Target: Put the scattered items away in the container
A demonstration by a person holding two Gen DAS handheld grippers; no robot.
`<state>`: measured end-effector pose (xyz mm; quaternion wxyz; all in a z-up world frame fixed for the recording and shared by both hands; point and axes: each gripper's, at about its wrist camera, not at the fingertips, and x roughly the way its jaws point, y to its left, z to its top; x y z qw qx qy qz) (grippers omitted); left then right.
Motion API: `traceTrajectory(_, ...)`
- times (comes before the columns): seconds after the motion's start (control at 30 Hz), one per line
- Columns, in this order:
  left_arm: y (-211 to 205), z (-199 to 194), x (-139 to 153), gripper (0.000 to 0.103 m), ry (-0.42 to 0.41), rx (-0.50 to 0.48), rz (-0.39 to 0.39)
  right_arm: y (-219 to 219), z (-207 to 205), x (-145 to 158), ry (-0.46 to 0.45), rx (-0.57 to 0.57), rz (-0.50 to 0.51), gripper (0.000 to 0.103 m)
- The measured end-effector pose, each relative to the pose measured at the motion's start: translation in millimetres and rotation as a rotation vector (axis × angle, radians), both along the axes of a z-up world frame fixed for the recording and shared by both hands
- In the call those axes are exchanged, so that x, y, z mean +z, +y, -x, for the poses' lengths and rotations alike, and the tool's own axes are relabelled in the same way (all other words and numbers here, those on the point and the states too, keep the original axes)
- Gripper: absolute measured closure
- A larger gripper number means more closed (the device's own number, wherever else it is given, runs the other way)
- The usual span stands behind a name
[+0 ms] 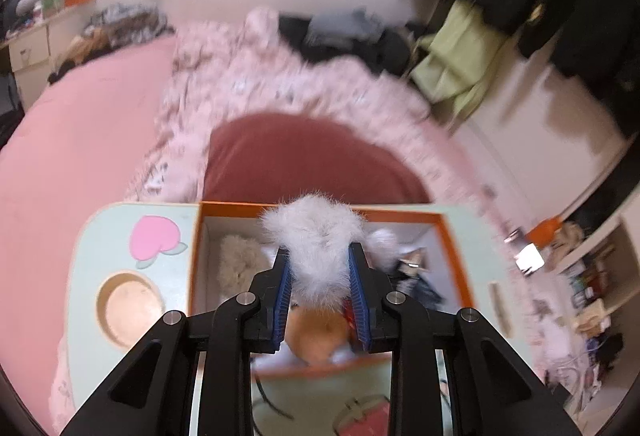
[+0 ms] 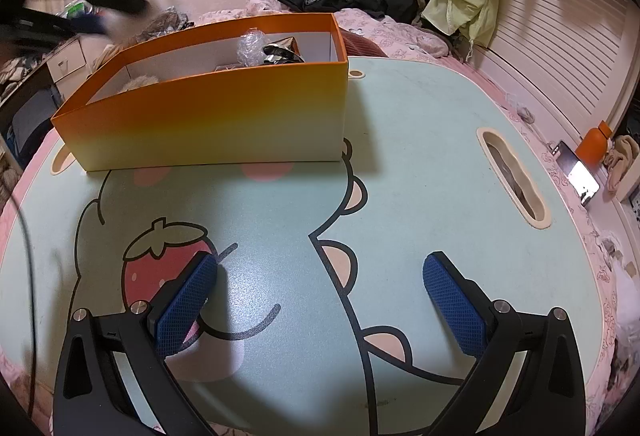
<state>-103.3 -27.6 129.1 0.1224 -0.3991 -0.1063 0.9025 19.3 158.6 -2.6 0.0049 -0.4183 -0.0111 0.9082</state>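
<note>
Left claw (image 1: 323,290) clamped on a fluffy white plush toy (image 1: 316,240), held above the open orange box (image 1: 456,252), which stands on the mint-green tabletop (image 2: 420,123). Right claw (image 2: 320,300) spread wide and empty, hovering low over the printed strawberry and cartoon outline on that tabletop, well apart from the box.

Risks, as judged from here: long soft fur compresses under the 2 blue ridged pads (image 1: 358,296), so grip likely rests on pile rather than body; could slip out early or snag on release. Toy's orange lower part sits near the box's front wall, so a drop now might catch the rim and tumble onto the tabletop. Thin cardboard walls, light and unbraced; a nudge could shove or tip the box. Left view blurred, so exact clearance hard to tell.

Already inside: a cream woolly item (image 1: 240,260), crinkled clear wrap (image 2: 251,45), something shiny and metallic (image 2: 282,51). Tabletop smooth, rounded, with a slot cutout (image 2: 512,175).
</note>
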Motion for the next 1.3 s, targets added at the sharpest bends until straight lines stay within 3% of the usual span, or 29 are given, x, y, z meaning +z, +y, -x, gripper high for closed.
traceTrajectory(0.1,-4,-39,-3,0.078,0.030,-0.009,-0.007,1,0,0,0.000,0.001,0.000,0.000)
traceTrajectory(0.23,-6,-73,-43,0.078,-0.001,0.002,-0.032,1,1,0,0.000,0.000,0.000,0.000)
traceTrajectory(0.47,2,-95,-109,0.077,-0.033,0.061,0.072,3,0,0,0.001,-0.002,-0.001,0.000)
traceTrajectory(0.57,8,-102,-120,0.074,-0.021,0.060,0.111,4,0,0,0.000,-0.001,-0.002,0.000)
traceTrajectory(0.6,9,-103,-118,0.056,-0.007,0.061,0.117,4,0,0,0.001,-0.001,-0.002,0.000)
traceTrajectory(0.63,10,-106,-115,0.021,0.012,0.062,0.121,4,0,0,0.001,-0.002,0.000,0.000)
traceTrajectory(0.67,10,-110,-112,0.008,0.043,0.076,0.129,5,0,1,0.001,-0.002,0.002,0.000)
traceTrajectory(0.7,10,-114,-108,0.001,0.079,0.095,0.138,5,0,1,0.001,-0.003,0.002,0.000)
traceTrajectory(0.9,18,-130,-90,0.001,0.206,0.125,0.208,13,-1,6,0.025,0.025,0.046,0.001)
traceTrajectory(0.97,22,-131,-91,0.001,0.212,0.119,0.223,19,-7,22,0.112,0.044,0.090,0.008)
traceTrajectory(1.1,25,-133,-94,0.001,0.210,0.106,0.237,20,-17,75,0.307,0.061,0.010,0.014)
traceTrajectory(1.2,30,-138,-98,0.001,0.211,0.103,0.245,8,11,119,0.294,0.137,-0.043,0.035)
traceTrajectory(1.27,29,-140,-98,0.001,0.212,0.109,0.240,1,39,142,0.237,0.192,0.018,0.054)
traceTrajectory(1.3,29,-139,-98,0.001,0.209,0.112,0.231,-1,54,150,0.203,0.223,0.059,0.070)
